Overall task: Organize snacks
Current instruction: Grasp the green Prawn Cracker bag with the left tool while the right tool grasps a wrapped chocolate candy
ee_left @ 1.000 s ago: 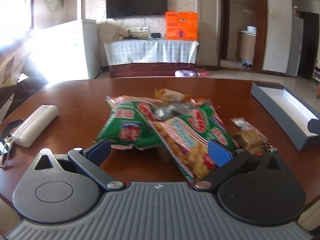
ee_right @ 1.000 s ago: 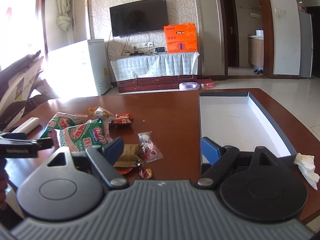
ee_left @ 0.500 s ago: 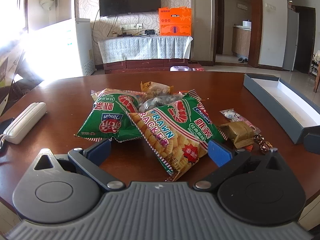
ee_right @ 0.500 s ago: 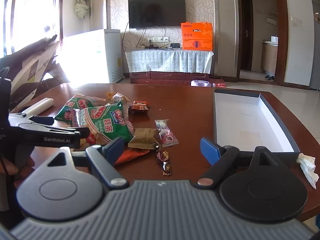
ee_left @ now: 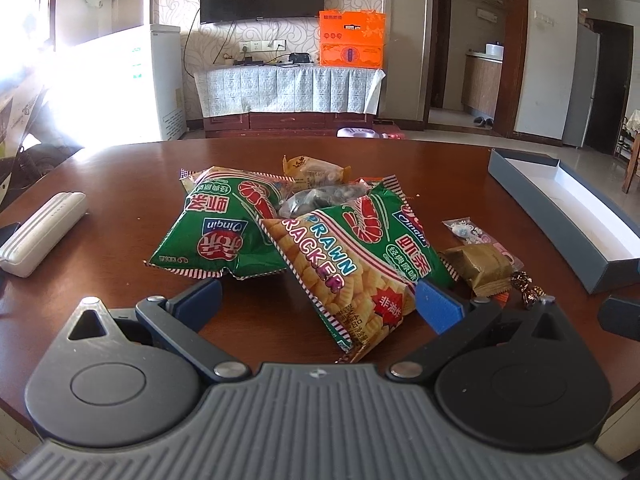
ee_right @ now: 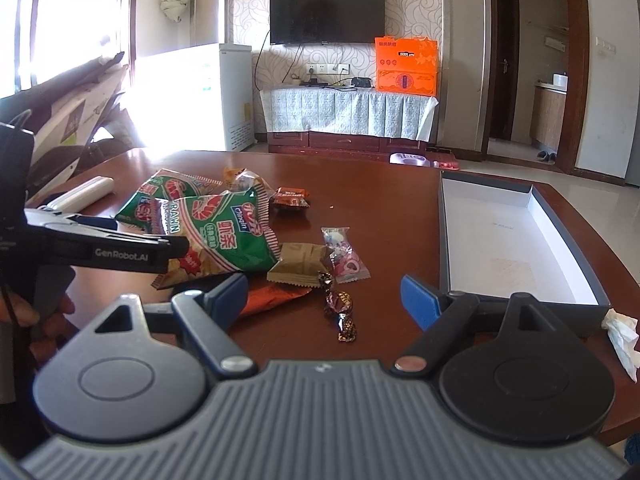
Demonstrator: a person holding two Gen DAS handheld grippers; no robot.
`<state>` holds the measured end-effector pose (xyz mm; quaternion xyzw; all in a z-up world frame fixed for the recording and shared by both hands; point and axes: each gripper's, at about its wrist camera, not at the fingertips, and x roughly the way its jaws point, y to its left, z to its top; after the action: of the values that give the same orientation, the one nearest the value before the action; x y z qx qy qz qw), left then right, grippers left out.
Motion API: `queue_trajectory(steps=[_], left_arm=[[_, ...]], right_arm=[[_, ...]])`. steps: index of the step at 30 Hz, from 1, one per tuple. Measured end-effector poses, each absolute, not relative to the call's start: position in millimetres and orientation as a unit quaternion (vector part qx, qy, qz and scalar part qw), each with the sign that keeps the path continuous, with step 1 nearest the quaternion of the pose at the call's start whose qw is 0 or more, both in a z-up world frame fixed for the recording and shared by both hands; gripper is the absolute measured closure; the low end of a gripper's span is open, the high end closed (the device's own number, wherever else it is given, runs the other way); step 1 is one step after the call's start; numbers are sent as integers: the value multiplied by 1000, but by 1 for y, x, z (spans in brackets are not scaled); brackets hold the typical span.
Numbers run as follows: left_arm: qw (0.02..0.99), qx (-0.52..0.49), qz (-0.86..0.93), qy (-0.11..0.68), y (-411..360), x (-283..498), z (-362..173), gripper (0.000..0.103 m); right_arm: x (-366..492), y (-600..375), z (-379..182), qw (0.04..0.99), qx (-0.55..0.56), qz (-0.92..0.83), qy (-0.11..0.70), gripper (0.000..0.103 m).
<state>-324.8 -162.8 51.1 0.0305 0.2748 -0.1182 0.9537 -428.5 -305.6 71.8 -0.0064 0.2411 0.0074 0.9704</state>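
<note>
Left gripper (ee_left: pixel 318 304): fingers spread wide, nothing held; near corner of the prawn cracker bag (ee_left: pixel 352 256) lies between them on the desk (ee_left: pixel 120 184). A second green bag (ee_left: pixel 224 228) sits just left, partly under the first. Right gripper (ee_right: pixel 324 296): fingers wide apart, empty, over two dark wrapped candies (ee_right: pixel 342 312). Beyond them a brown packet (ee_right: pixel 300 264) and a pink-and-clear sweet (ee_right: pixel 344 256). Grey box (ee_right: pixel 520 240) on the desk at right, white inside, no snacks in it. Crumpled tissue (ee_right: pixel 622 332) by its near corner.
</note>
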Motion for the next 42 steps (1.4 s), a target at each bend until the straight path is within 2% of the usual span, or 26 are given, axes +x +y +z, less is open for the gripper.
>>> queue_trajectory(steps=[22, 42], left_arm=[[960, 46, -133, 241, -178, -325, 39, 0], [952, 46, -153, 260, -193, -312, 28, 0]], right_arm=[[-423, -306, 65, 965, -13, 2, 263, 18], [-419, -307, 60, 965, -13, 4, 262, 19]])
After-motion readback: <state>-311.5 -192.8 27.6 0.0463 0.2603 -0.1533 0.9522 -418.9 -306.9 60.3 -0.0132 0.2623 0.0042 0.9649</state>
